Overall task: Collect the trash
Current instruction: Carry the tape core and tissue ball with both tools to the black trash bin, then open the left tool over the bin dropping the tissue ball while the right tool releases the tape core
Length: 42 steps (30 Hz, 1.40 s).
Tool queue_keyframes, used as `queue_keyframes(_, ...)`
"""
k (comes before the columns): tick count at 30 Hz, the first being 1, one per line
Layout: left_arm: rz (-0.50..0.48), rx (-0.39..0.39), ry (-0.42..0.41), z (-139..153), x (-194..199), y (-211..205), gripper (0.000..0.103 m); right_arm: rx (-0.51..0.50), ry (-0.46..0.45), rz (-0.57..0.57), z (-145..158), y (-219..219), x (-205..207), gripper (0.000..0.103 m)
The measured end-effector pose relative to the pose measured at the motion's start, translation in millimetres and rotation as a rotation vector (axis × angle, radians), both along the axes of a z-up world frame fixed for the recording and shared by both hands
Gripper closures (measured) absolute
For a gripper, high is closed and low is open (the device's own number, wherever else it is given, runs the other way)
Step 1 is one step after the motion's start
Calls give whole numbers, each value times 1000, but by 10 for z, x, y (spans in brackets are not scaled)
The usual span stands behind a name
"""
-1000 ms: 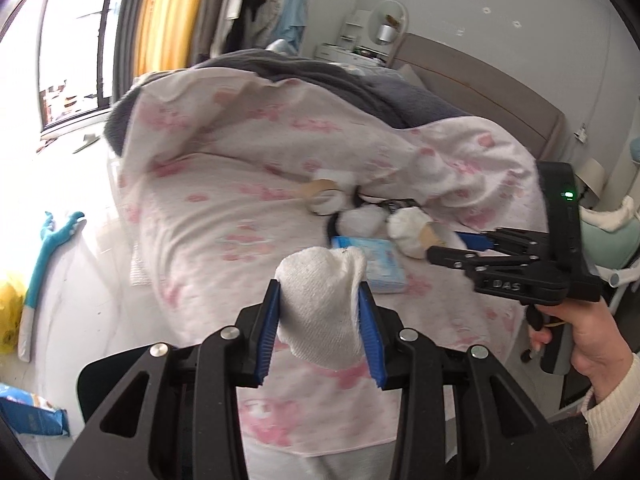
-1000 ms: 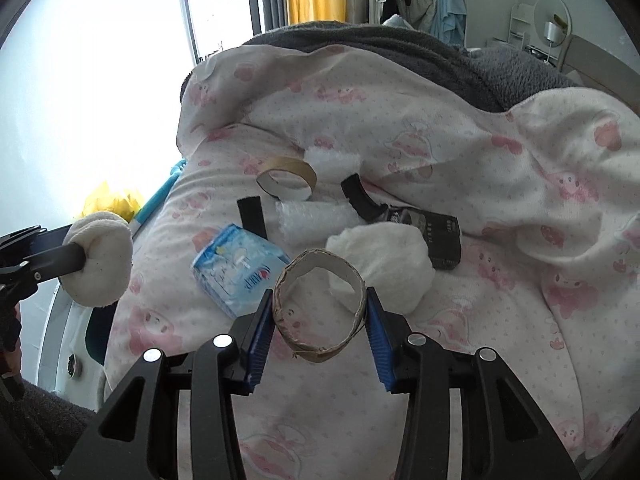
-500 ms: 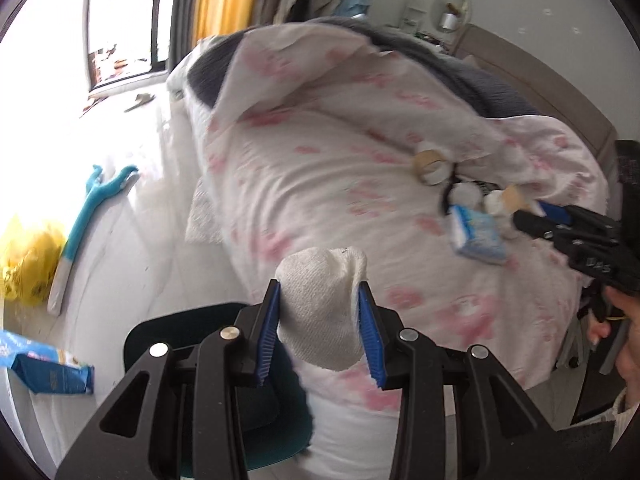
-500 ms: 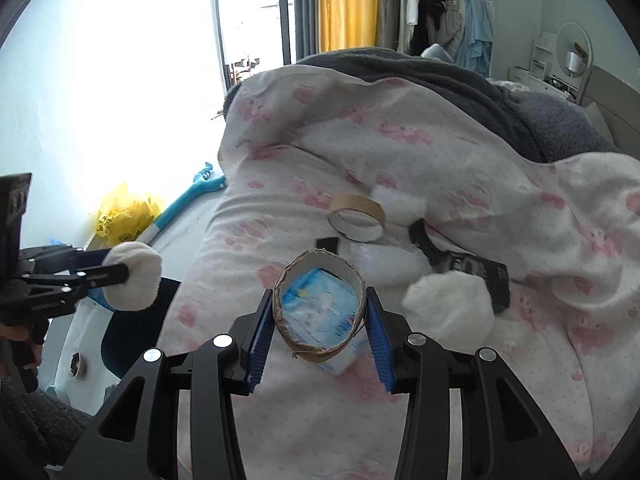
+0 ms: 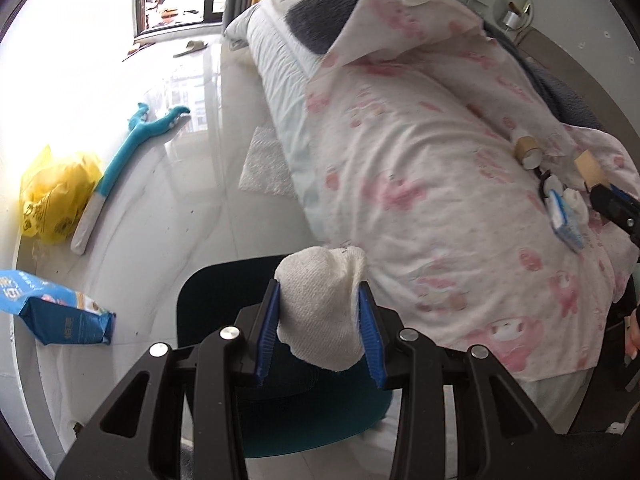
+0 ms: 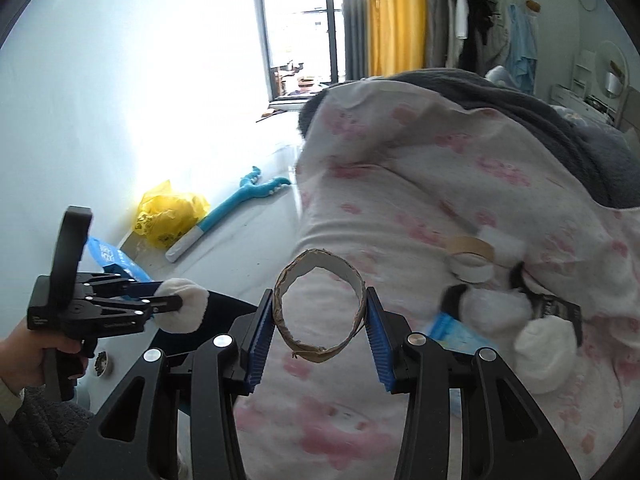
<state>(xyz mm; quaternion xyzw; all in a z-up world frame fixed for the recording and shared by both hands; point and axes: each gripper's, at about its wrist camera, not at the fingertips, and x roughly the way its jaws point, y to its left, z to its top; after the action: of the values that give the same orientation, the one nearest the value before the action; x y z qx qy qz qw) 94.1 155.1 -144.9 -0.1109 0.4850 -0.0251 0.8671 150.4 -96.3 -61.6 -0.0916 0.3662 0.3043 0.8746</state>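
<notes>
My left gripper [image 5: 320, 332] is shut on a crumpled white tissue wad [image 5: 320, 308] and holds it above a dark teal bin [image 5: 224, 292] on the floor beside the bed. It also shows in the right wrist view [image 6: 180, 306]. My right gripper [image 6: 320, 334] is shut on a cardboard tape ring [image 6: 320, 306], held over the bed's edge. On the pink-patterned bedspread [image 5: 420, 168] lie another tape ring [image 6: 470, 254], a blue tissue pack [image 5: 564, 220], a white wad [image 6: 546, 342] and a black wrapper [image 6: 558, 306].
On the shiny floor lie a yellow plastic bag [image 5: 56, 196], a teal long-handled toy [image 5: 132, 148], a blue snack bag [image 5: 52, 312] and a white mat [image 5: 266, 164]. A window and yellow curtain [image 6: 394, 16] stand beyond. A grey blanket [image 6: 520, 120] covers the bed's far side.
Both grippers have swung left, away from the trash on the bed toward the floor. The left one with the wad now hangs over the dark bin; the ring stays gripped.
</notes>
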Motion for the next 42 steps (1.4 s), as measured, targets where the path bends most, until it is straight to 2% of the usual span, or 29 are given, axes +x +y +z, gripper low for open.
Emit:
queue_keyframes(13, 31, -34, 171, -427, -121, 370, 59, -26, 60, 105, -207, 718, -58, 58)
queue_keyframes(16, 30, -27, 197, -487, -145, 411, 51, -28, 78, 126, -263, 877, -71, 58)
queue_keyframes(19, 45, -35, 197, -492, -176, 483, 35, -48, 94, 144, -332, 1037, -81, 58)
queue_keyframes(28, 88, -1, 106, -242, -229, 667, 23, -111, 172, 175, -647, 1373, -108, 58)
queue_keyframes(35, 93, -36, -24, 92, -264, 692, 19, -147, 229, 183, -863, 1524, -88, 58)
queue_keyframes(38, 102, -38, -84, 249, -271, 679, 18, -153, 283, 181, -993, 1576, -84, 58)
queue_keyframes(42, 128, -104, -175, 517, -253, 705, 18, -190, 320, 175, -1161, 1635, -94, 58)
